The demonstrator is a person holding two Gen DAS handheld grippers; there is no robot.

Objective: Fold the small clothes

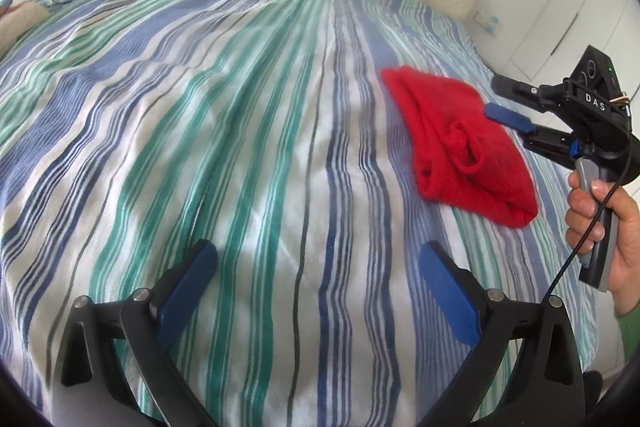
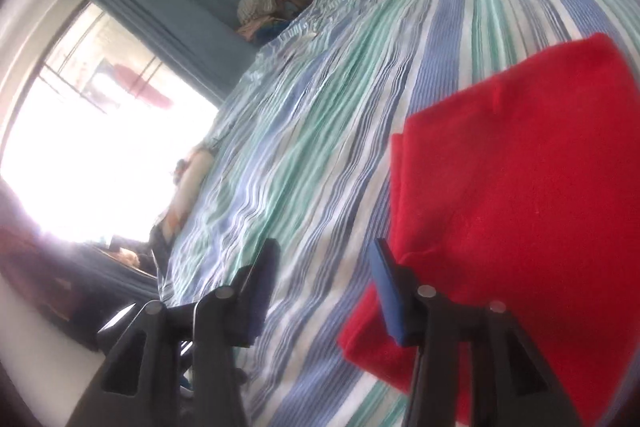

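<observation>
Left wrist view: left gripper (image 1: 318, 267) jaws spread, nothing between, above striped bedspread (image 1: 200, 107). Folded red garment (image 1: 460, 147) lies on the bedspread at right; right gripper (image 1: 496, 97) beside it, held by a hand (image 1: 604, 223).

Right wrist view: right gripper (image 2: 324, 267) jaws apart, nothing between them; red garment (image 2: 520, 187) alongside the right finger.
</observation>
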